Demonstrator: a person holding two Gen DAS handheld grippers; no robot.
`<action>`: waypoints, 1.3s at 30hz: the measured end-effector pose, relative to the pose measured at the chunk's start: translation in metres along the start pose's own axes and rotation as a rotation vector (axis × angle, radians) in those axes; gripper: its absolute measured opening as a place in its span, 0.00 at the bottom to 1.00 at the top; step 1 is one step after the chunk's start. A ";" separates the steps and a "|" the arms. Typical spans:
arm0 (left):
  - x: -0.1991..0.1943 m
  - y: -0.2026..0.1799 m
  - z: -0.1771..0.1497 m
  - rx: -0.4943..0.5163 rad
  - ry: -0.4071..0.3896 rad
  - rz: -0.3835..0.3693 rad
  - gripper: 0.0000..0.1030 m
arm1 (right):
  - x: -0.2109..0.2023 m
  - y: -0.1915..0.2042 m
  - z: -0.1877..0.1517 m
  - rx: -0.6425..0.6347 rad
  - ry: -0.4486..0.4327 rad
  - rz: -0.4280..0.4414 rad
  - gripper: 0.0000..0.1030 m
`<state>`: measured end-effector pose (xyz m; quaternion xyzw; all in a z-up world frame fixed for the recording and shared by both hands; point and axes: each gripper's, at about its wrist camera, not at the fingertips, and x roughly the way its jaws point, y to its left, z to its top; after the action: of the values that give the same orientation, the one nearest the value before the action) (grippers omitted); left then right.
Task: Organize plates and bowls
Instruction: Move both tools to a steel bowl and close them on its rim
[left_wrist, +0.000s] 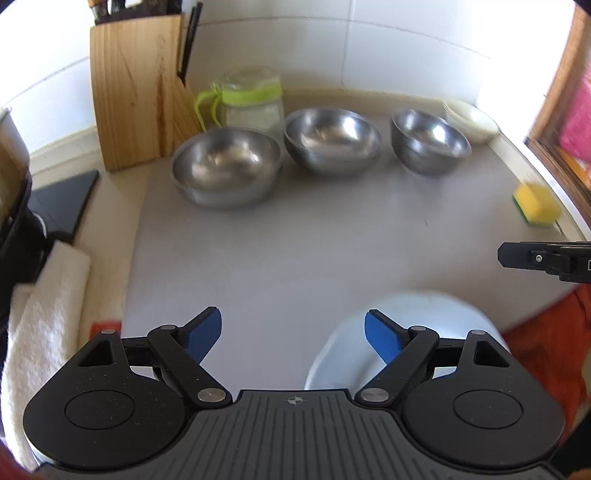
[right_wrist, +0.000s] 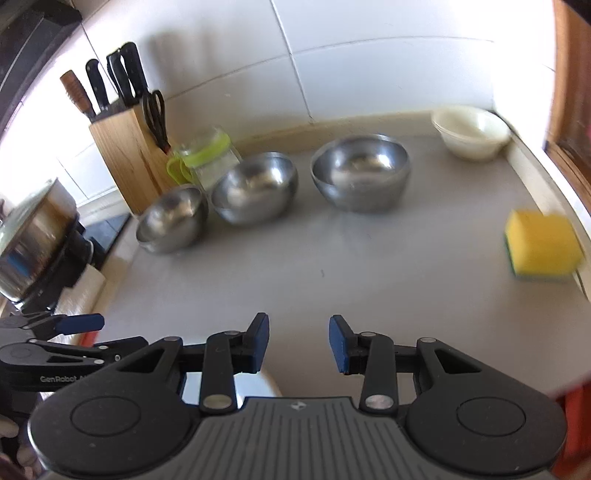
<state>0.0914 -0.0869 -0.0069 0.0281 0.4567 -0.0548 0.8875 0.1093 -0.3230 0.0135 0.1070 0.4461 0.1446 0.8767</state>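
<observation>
Three steel bowls stand in a row at the back of the grey counter: left (left_wrist: 226, 168) (right_wrist: 170, 218), middle (left_wrist: 332, 140) (right_wrist: 255, 187), right (left_wrist: 430, 141) (right_wrist: 360, 171). A stack of white bowls (left_wrist: 472, 120) (right_wrist: 471, 131) sits in the back right corner. A white plate (left_wrist: 402, 332) (right_wrist: 258, 384) lies at the near edge, under my grippers. My left gripper (left_wrist: 293, 338) is open and empty, its right finger over the plate. My right gripper (right_wrist: 298, 343) is open and empty, just right of the plate.
A wooden knife block (left_wrist: 133, 92) (right_wrist: 129, 162) and a glass jar with green lid (left_wrist: 251, 101) (right_wrist: 207, 158) stand behind the bowls. A yellow sponge (left_wrist: 535, 203) (right_wrist: 541, 245) lies right. A pot (right_wrist: 33, 236) and a white towel (left_wrist: 40, 314) are left.
</observation>
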 end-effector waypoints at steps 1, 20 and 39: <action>0.002 0.000 0.007 -0.012 -0.006 0.016 0.87 | 0.005 -0.003 0.009 -0.006 -0.003 0.000 0.37; 0.068 -0.092 0.122 -0.055 -0.022 -0.078 0.86 | 0.063 -0.094 0.117 0.037 -0.015 -0.047 0.37; 0.125 -0.127 0.165 -0.077 0.035 -0.092 0.77 | 0.113 -0.132 0.133 0.079 0.056 0.003 0.37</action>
<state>0.2813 -0.2379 -0.0124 -0.0263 0.4746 -0.0774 0.8764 0.3017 -0.4144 -0.0358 0.1383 0.4757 0.1313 0.8587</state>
